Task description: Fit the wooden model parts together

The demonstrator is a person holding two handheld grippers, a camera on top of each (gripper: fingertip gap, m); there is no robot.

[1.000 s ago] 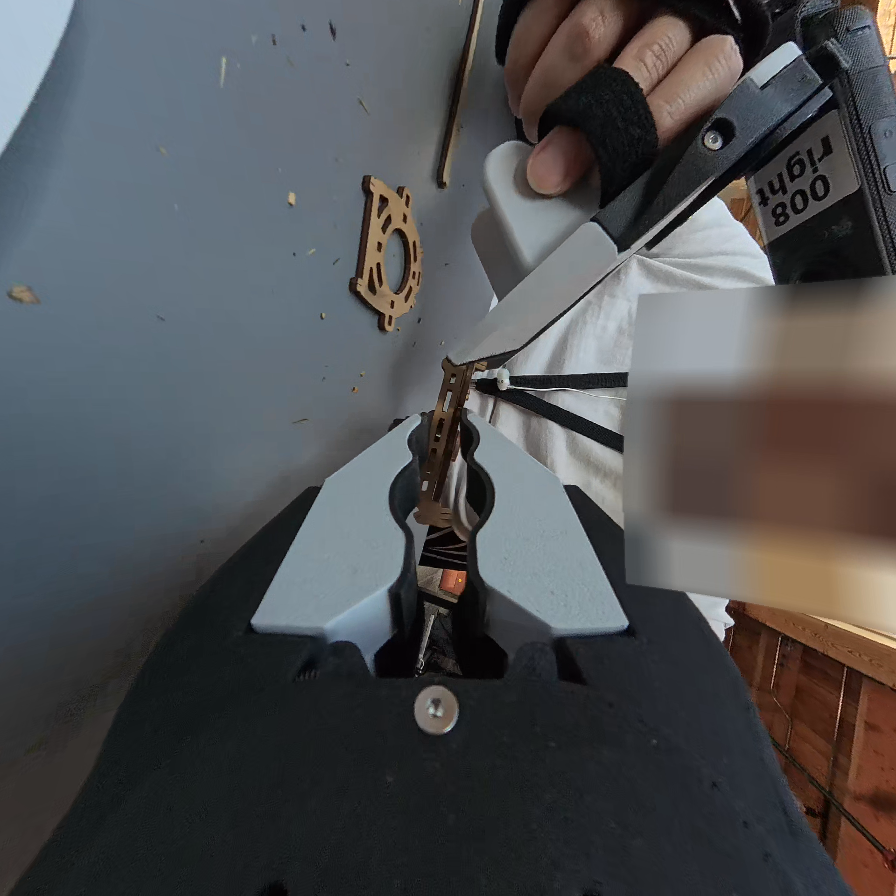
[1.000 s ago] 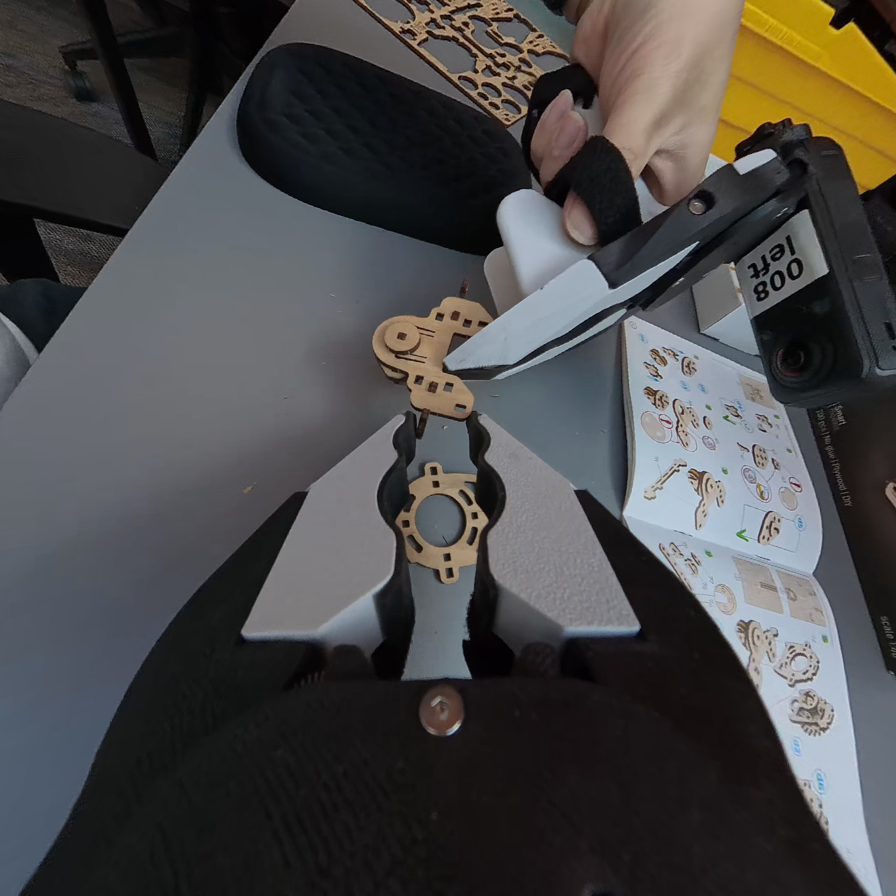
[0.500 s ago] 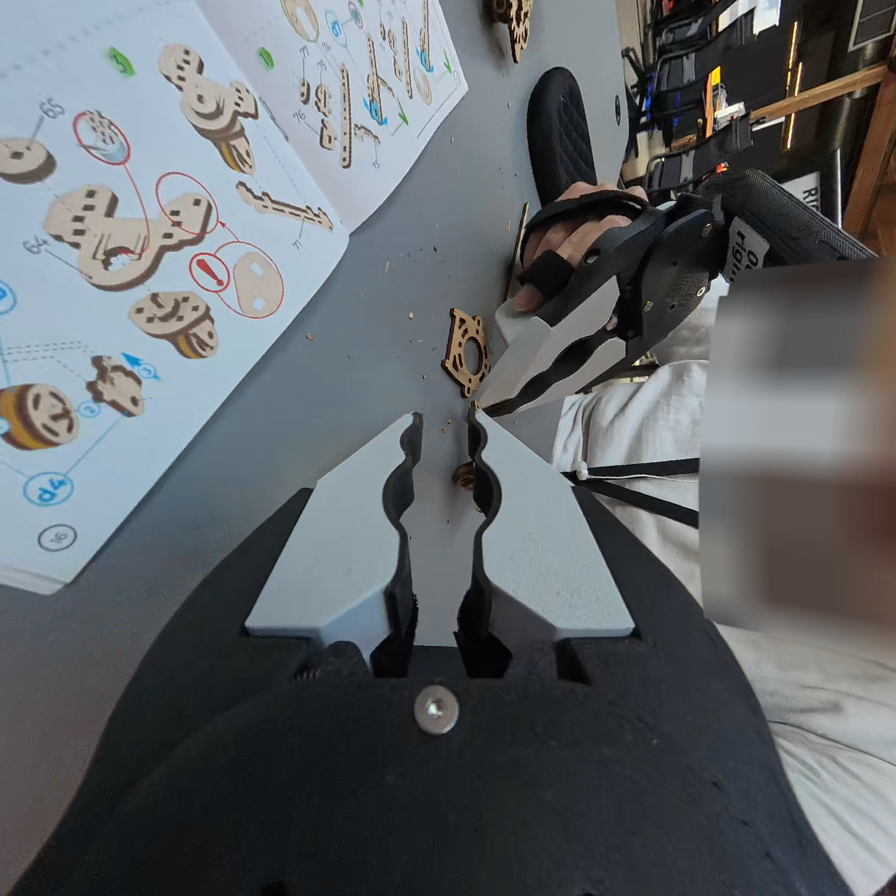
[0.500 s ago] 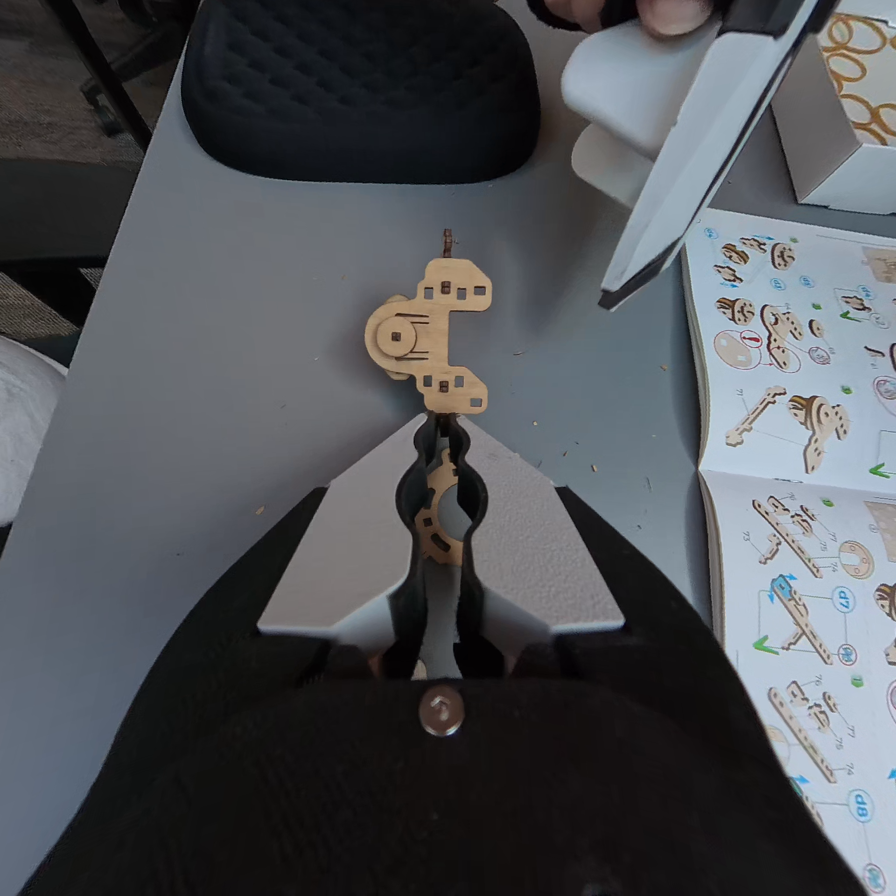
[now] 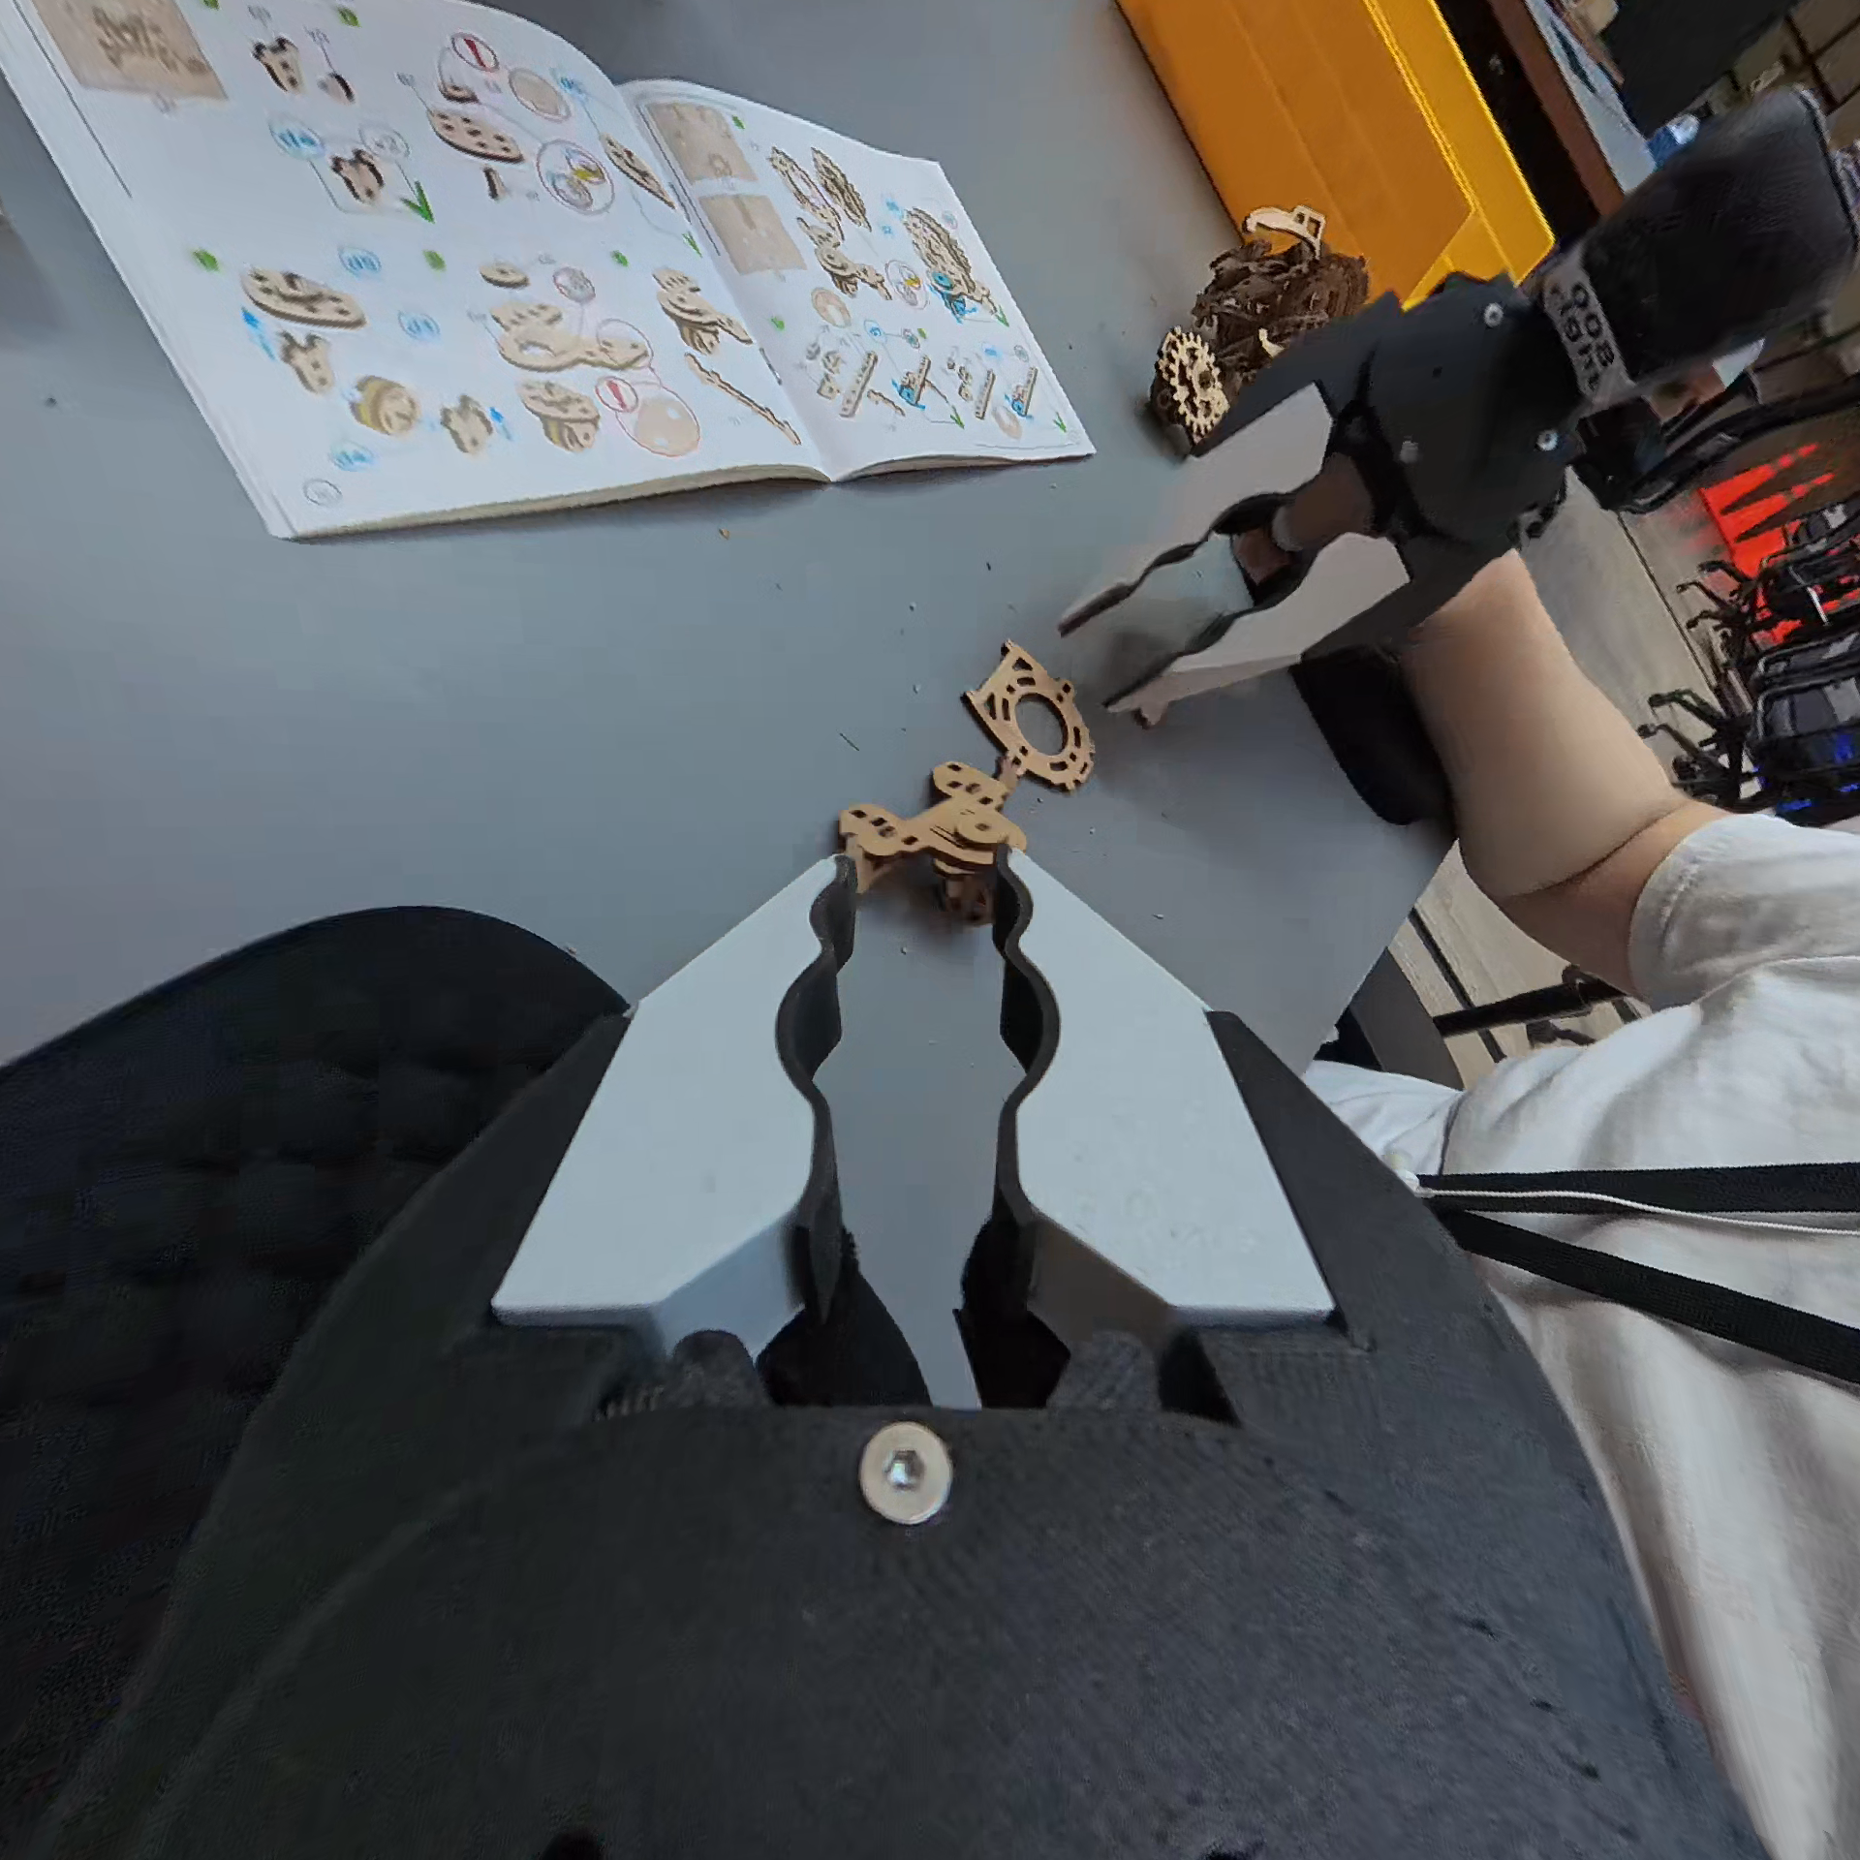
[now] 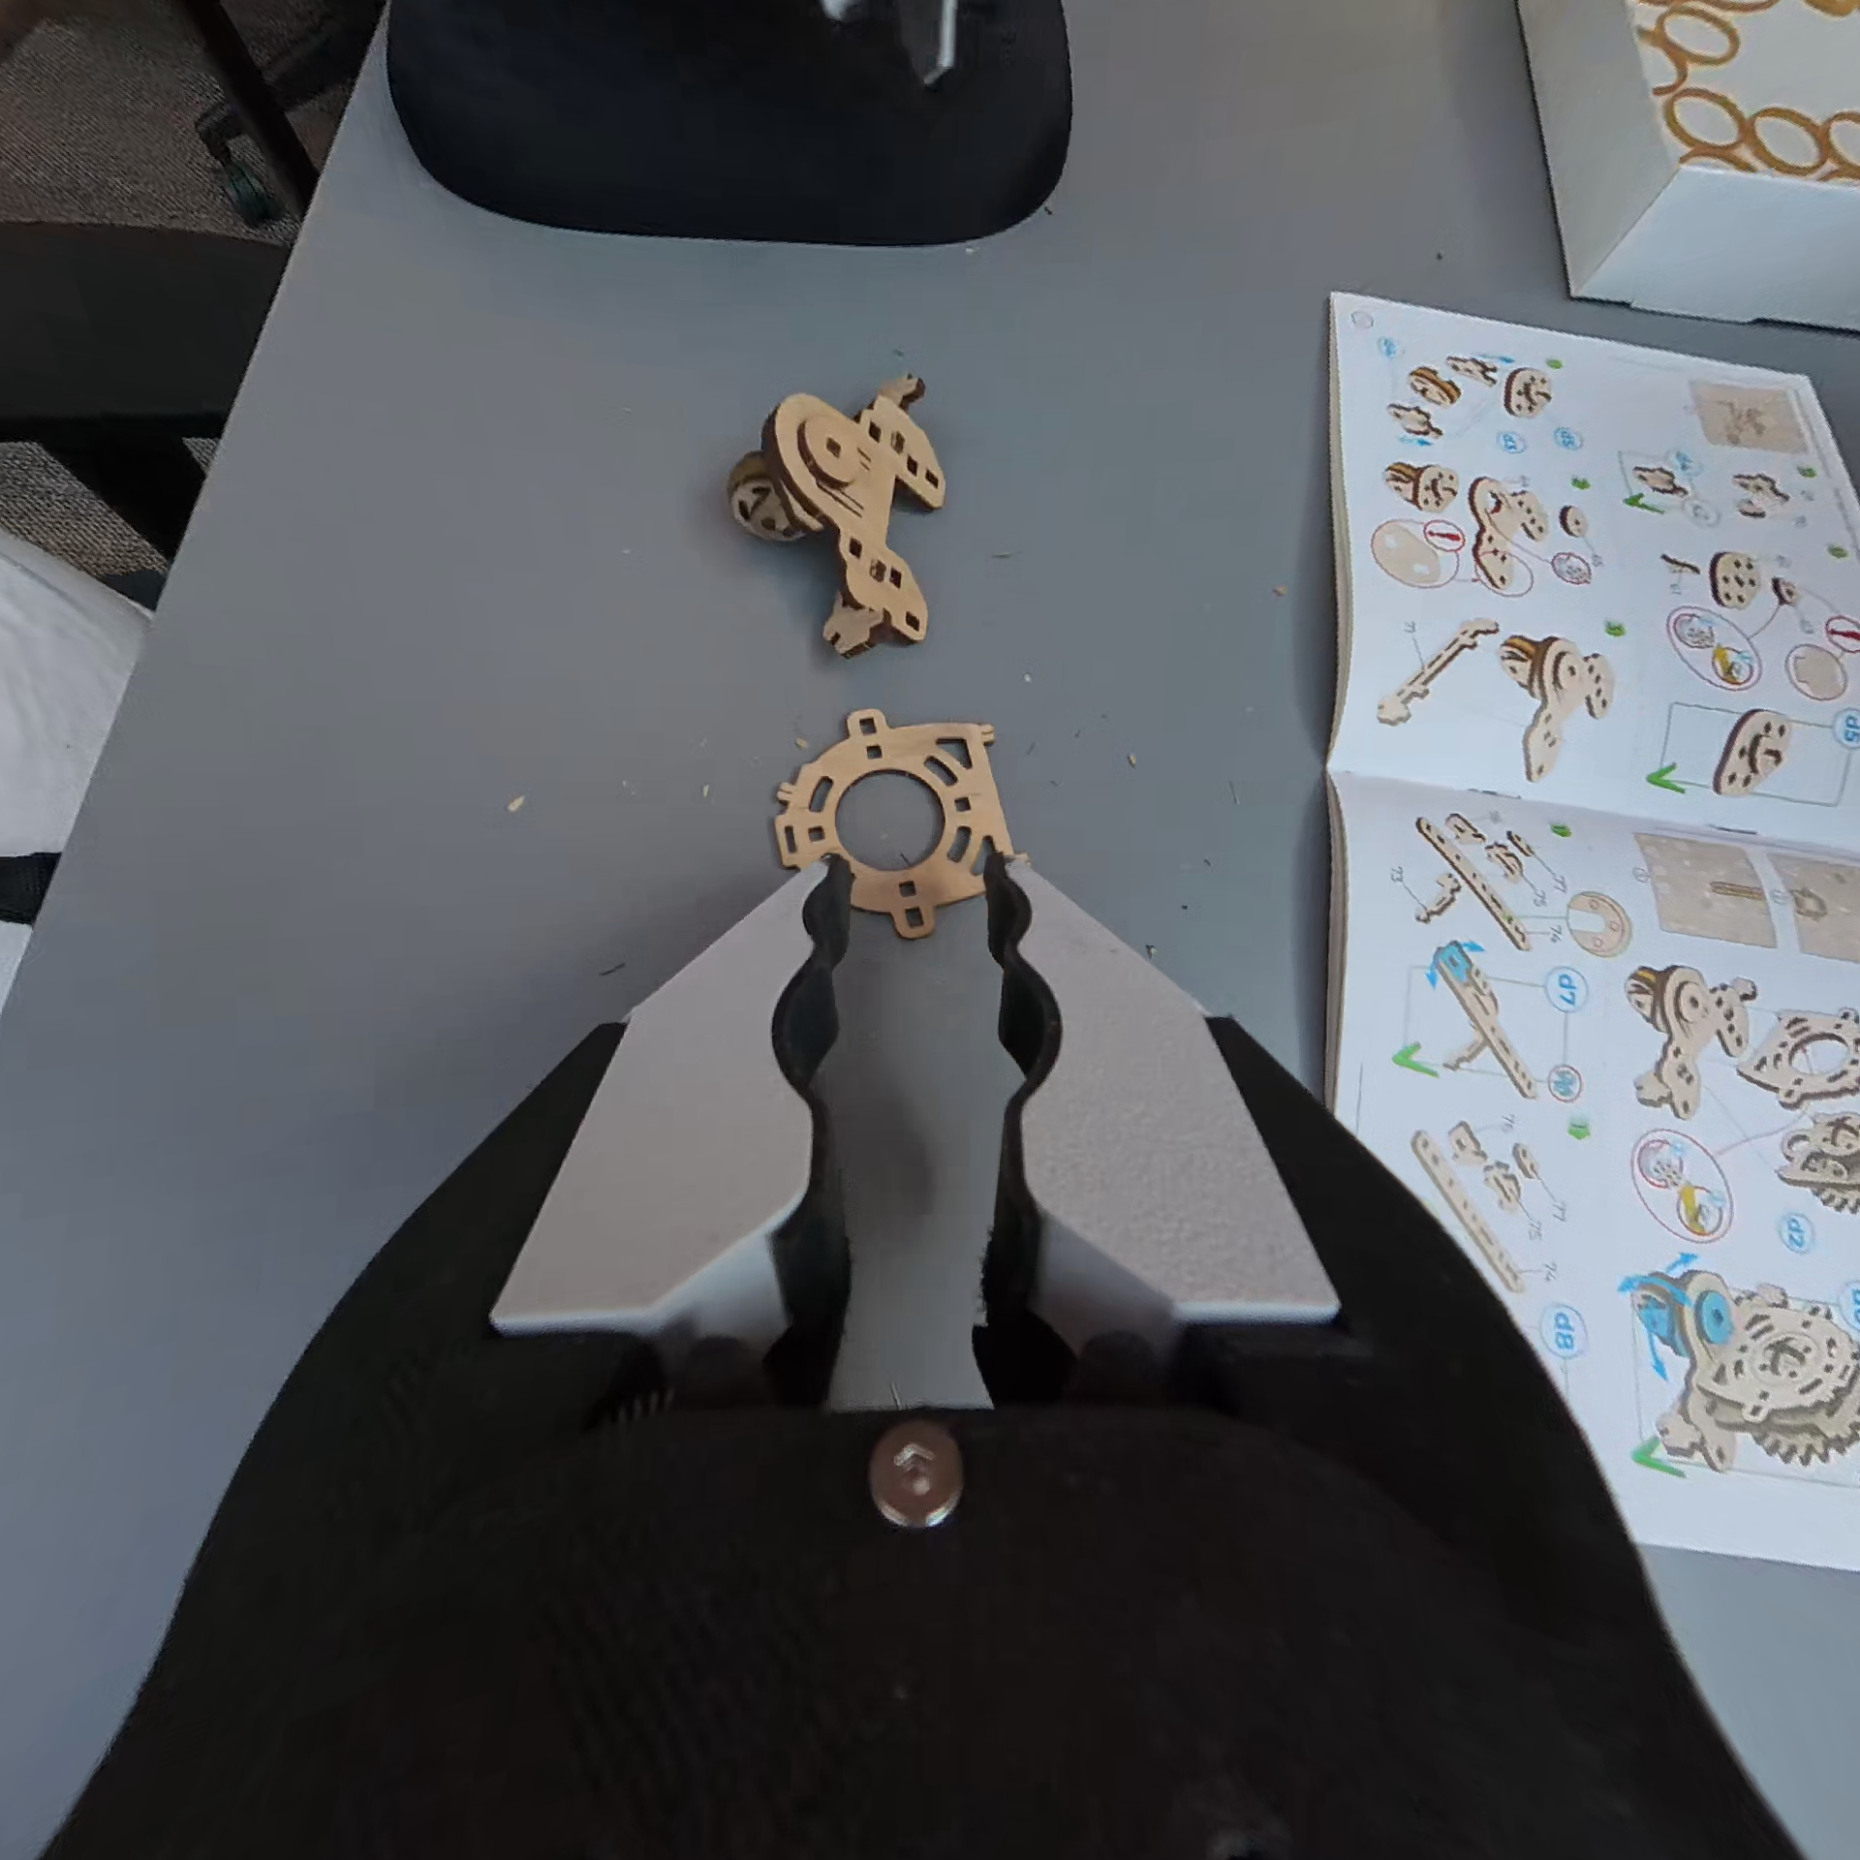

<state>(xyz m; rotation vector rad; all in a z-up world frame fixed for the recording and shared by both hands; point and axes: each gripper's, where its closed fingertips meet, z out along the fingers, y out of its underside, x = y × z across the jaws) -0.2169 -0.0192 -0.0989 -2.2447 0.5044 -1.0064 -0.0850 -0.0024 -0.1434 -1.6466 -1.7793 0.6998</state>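
Note:
A flat wooden ring plate [image 6: 911, 894] lies on the grey table [image 6: 483, 604]. My right gripper [image 6: 914, 871] is open, its tips at the plate's near edge and not gripping it. A wooden bracket sub-assembly with small wheels [image 6: 856, 503] lies just beyond the plate. In the left wrist view my left gripper [image 5: 921, 871] is open and empty, its tips right at the sub-assembly [image 5: 936, 830]. The ring plate [image 5: 1001, 700] lies behind it, touching it at one corner. The right gripper [image 5: 1097, 664] shows there too, open beside the plate.
An open instruction booklet [image 6: 1570, 805] lies to the right of the parts. A black padded rest [image 6: 725, 131] sits at the table's far end and a white box [image 6: 1711, 151] at the far right. A built wooden gear model [image 5: 1258, 312] and a yellow bin [image 5: 1339, 141] show in the left wrist view. Left tips to right tips: about 15 cm.
A second ago my left gripper was shut on the sub-assembly, held edge-on. It has let go and swung round. My right gripper has opened wider and drawn back from the ring plate. Both parts lie on the table.

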